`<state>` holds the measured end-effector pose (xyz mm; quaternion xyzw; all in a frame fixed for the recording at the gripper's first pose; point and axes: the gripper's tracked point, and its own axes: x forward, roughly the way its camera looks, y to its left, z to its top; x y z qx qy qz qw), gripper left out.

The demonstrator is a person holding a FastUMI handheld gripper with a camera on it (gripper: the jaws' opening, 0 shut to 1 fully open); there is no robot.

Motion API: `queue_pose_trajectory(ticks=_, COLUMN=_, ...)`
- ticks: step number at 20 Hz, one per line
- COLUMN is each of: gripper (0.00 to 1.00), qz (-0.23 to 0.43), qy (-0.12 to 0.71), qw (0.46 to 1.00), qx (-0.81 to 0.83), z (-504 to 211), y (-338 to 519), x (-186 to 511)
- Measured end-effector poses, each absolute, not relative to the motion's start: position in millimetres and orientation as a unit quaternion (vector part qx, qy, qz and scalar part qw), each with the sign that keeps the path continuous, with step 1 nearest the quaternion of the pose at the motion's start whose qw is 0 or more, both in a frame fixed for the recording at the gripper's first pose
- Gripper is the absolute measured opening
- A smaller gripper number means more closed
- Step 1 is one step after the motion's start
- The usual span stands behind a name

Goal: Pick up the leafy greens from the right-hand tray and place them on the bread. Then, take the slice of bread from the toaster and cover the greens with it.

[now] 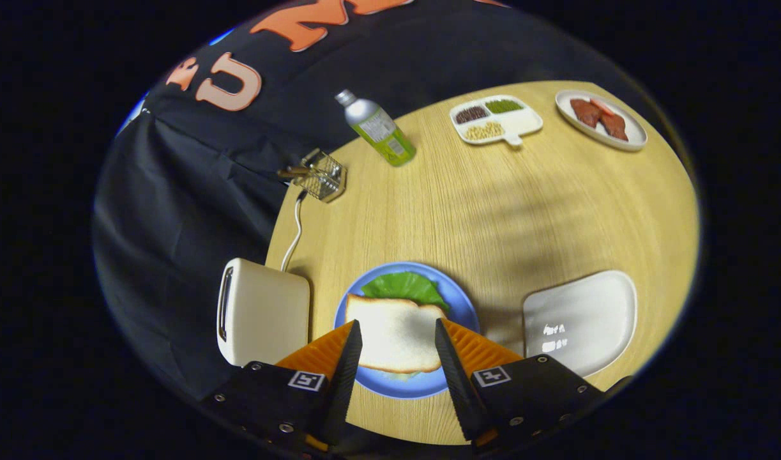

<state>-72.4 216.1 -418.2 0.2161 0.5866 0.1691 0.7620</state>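
Observation:
A slice of white bread (395, 333) lies on the blue plate (457, 300), covering the leafy greens (406, 285), whose green edge pokes out on the far side. My gripper (396, 329) hovers above the plate, open, with the bread seen between its two fingertips and nothing held. The cream toaster (262, 312) stands just left of the plate, its slot facing left; I cannot see inside it. The white right-hand tray (582, 319) sits to the right of the plate with nothing on it.
Far across the wooden table (492, 204) stand a green bottle (379, 129), a small wire basket (320, 176), a divided dish of beans (495, 119) and a plate of red meat slices (599, 118). The toaster's white cord (296, 230) runs toward the basket.

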Motion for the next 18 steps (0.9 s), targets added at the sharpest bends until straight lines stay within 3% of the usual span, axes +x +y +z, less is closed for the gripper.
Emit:
queue_pose_trajectory(ticks=6, gripper=0.97, qz=0.168, qy=0.445, qw=0.864, qx=0.168, z=-307, y=187, x=3)
queue_pose_trajectory(ticks=12, gripper=0.98, qz=0.154, qy=0.247, qw=0.948, qx=0.129, z=-159, y=151, x=54)
queue_pose_trajectory(ticks=18, gripper=0.98, qz=0.118, qy=0.106, qw=0.983, qx=0.097, z=-49, y=103, x=57)
